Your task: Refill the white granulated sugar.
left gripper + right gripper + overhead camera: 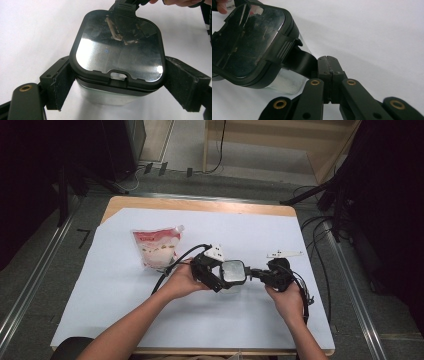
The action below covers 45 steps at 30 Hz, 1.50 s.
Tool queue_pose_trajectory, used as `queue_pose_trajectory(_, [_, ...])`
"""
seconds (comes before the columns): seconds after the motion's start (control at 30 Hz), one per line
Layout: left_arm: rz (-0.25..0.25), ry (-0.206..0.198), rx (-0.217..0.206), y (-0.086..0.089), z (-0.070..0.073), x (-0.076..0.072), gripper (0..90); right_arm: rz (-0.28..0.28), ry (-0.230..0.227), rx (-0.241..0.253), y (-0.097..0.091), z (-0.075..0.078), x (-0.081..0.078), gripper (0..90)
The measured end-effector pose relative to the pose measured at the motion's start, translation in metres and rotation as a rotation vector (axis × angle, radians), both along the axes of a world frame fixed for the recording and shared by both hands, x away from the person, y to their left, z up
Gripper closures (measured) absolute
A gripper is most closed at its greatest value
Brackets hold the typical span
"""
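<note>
Two grippers hold one container (117, 82): left gripper (117, 82) clamps its sides, right gripper (328, 72), opposite, pinches its latch flap (300, 62) shut.

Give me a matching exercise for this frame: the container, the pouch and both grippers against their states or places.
Things:
1. left gripper
2. right gripper
3. pouch
4. container

States:
A. lies on the white sheet, apart from both hands
B. jaws spread around the container's body
C. black-rimmed shiny lid on
D. jaws shut on the lid's black strap

Pairs: 1-B, 2-D, 3-A, 4-C
</note>
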<state>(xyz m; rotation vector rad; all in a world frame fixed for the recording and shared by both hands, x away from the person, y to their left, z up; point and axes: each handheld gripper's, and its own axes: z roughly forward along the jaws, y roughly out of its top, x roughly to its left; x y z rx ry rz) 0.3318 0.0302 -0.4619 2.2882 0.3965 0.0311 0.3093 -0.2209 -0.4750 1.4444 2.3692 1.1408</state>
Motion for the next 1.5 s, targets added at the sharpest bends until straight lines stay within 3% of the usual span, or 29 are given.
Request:
queue_pose_trajectory(0.73, [-0.025, -0.024, 0.030, 0.000, 0.010, -0.003, 17.2, 0.016, 0.009, 0.008, 0.004, 0.000, -0.002, 90.0])
queue_pose_trajectory(0.93, [-0.032, -0.039, 0.027, -0.001, 0.015, -0.004, 17.2, 0.017, 0.010, 0.010, 0.004, 0.001, -0.003, 90.0])
queue_pose_trajectory(1.4, [-0.023, -0.033, 0.031, -0.004, 0.022, -0.003, 16.9, 0.019, 0.012, 0.010, 0.004, 0.000, -0.003, 90.0])
queue_pose_trajectory(1.5, [-0.025, -0.033, 0.008, -0.005, 0.025, -0.004, 21.2, 0.020, 0.012, 0.011, 0.004, 0.000, -0.003, 90.0])
